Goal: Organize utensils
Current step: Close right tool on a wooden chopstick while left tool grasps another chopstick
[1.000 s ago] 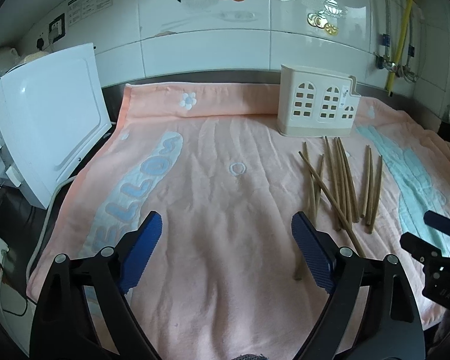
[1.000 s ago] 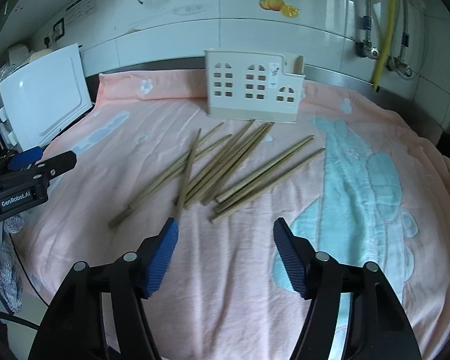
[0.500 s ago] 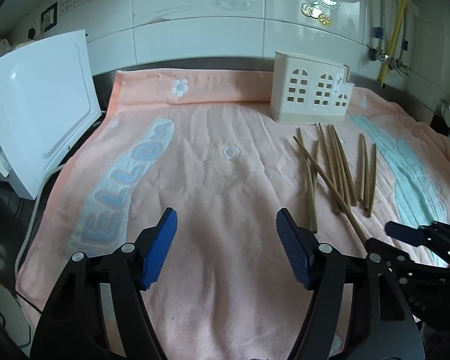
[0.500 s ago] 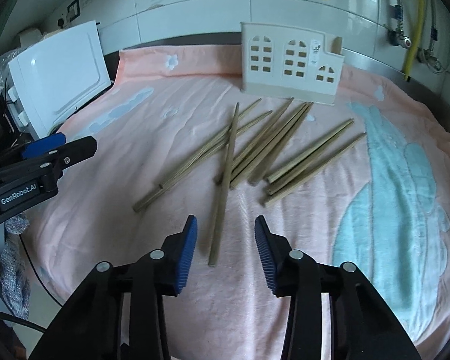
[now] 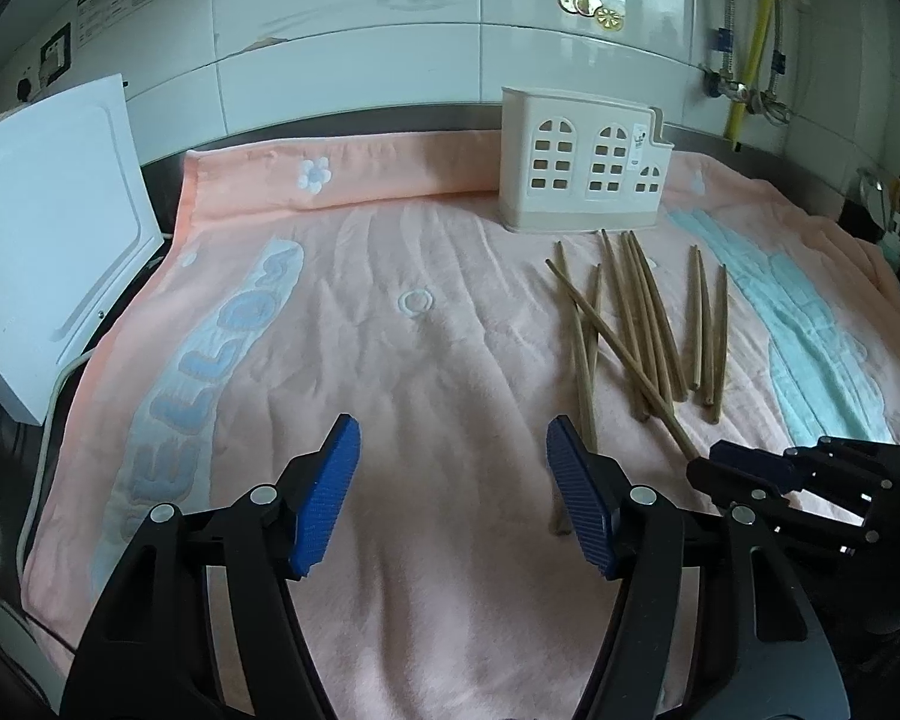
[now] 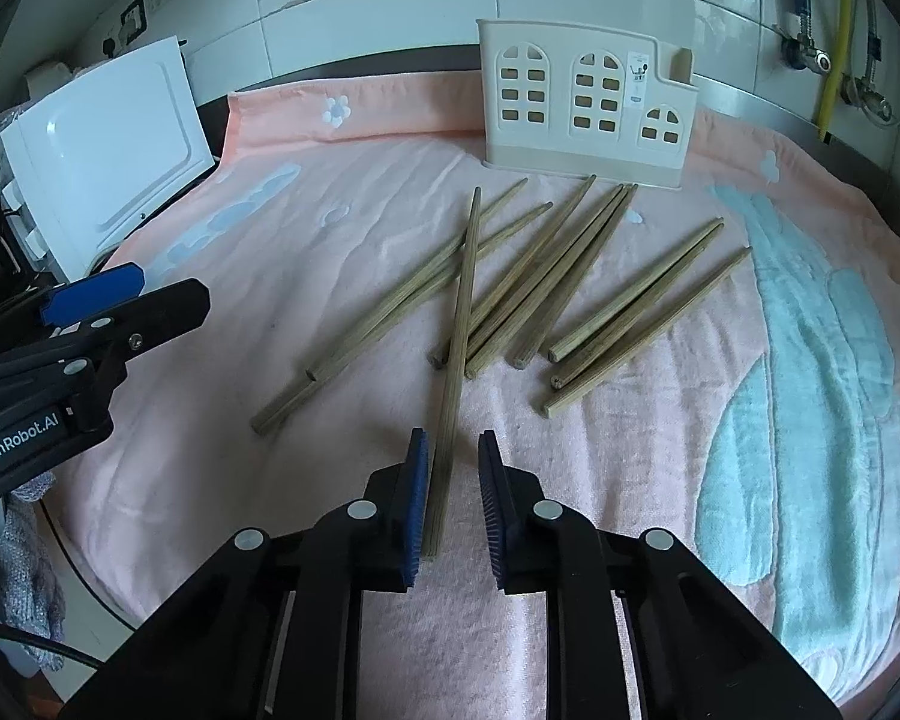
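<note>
Closing claw: right claw [image 6: 453, 450], jaws narrowing around one chopstick [image 6: 459, 324]
Idle claw: left claw [image 5: 453, 450] open, empty
Ahead: holder [image 6: 588, 102]

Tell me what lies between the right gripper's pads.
In the right wrist view, one chopstick lies between the closing right gripper pads, its near end by the left pad, a gap on the right; pink towel beneath.

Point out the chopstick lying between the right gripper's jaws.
The chopstick crossing over the others, its near end between the closing right gripper; the rest lie clear.
</note>
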The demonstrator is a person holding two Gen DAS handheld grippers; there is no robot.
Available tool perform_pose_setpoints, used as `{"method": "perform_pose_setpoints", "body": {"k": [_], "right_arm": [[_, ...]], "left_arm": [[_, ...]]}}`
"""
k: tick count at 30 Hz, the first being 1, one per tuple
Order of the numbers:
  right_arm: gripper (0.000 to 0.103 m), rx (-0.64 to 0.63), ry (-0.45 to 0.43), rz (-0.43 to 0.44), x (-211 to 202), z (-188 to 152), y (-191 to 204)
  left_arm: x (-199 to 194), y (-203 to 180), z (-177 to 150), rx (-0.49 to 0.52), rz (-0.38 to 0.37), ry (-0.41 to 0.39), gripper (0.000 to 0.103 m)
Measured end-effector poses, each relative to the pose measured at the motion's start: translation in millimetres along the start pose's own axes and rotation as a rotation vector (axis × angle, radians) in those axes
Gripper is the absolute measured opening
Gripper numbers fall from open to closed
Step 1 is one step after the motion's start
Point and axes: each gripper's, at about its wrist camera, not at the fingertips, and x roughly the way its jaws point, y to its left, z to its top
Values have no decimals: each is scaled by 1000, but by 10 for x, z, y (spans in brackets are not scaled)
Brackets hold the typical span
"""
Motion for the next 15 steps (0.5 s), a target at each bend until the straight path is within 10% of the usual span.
{"method": "perform_pose_setpoints", "body": {"k": [15], "right_arm": [[7,-14,-82,-35,-207,54,-60]], "left_arm": [[71,-108,2,19,-47,24,64]]}}
